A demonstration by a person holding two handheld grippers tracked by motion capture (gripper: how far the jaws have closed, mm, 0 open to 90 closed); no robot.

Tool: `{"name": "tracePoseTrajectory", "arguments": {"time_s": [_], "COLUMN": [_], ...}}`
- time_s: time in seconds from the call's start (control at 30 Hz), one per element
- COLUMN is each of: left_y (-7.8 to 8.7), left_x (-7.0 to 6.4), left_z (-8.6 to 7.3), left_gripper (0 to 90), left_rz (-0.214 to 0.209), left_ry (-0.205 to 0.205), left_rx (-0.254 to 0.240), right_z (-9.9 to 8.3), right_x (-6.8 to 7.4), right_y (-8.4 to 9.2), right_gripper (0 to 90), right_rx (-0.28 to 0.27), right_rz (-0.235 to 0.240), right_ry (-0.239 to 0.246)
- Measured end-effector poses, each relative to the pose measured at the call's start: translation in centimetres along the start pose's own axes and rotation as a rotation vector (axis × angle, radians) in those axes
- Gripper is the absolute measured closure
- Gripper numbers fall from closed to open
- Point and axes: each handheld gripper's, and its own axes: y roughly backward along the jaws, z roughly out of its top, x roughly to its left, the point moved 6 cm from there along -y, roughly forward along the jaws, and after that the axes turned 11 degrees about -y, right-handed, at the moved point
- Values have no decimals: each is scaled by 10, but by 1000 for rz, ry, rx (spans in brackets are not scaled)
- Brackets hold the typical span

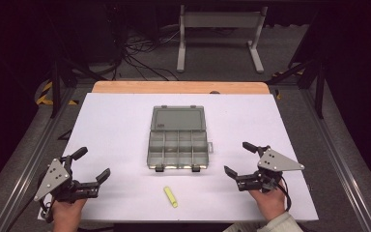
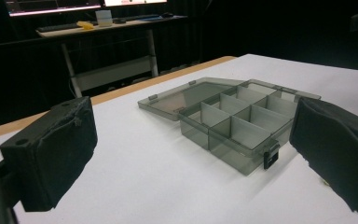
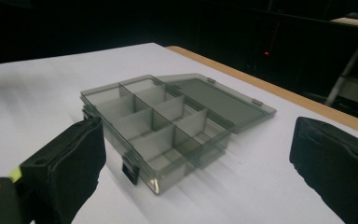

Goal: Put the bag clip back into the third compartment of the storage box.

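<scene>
Even overhead light brightens the white table point(image 1: 116, 125); the surroundings stay dark. The organizer box point(image 3: 158, 126) shows slight motion blur in the right gripper view, with soft shadows beneath.

Lab recording rig, white-topped table point(image 1: 106, 121) under dark curtains; floor cables point(image 1: 140, 53), monitor-lit desk point(image 2: 107, 25)

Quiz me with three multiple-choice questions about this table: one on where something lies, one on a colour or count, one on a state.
1. Where does the yellow marker lie?
A. Inside the box
B. On the table, nearer the person than the box
C. On the lid

2. How many latches are on the organizer box front?
A. Two
B. Four
C. None

3. How is the lid?
A. Shut
B. Removed
C. Open, lying flat

Answers: 1 B, it lies below the box in the high view. 2 A, two dark clips show at the front edge. 3 C, the compartments are exposed and the lid rests on the table behind.
</scene>
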Motion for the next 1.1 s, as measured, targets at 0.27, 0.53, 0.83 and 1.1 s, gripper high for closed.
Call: {"name": "tracePoseTrajectory", "arguments": {"time_s": [0.27,0.53,0.83,1.1], "left_y": [0,-1,-2,-2], "left_x": [0,-1,0,-1], "left_z": [0,0,-1,-1], "left_gripper": [14,15,16,17], "left_rz": [-2,-5,-11,-14], "left_ry": [2,-4,-5,-5], "left_rx": [-1,4,8,7], "right_z": [12,22,29,32], "right_x": [20,37,62,78], "right_y": [-22,-39,-63,-77], "right_gripper": [46,47,47,47], "right_rx": [14,16,28,51], "right_rz": [70,132,223,264], "right_ry": [22,40,54,78]}}
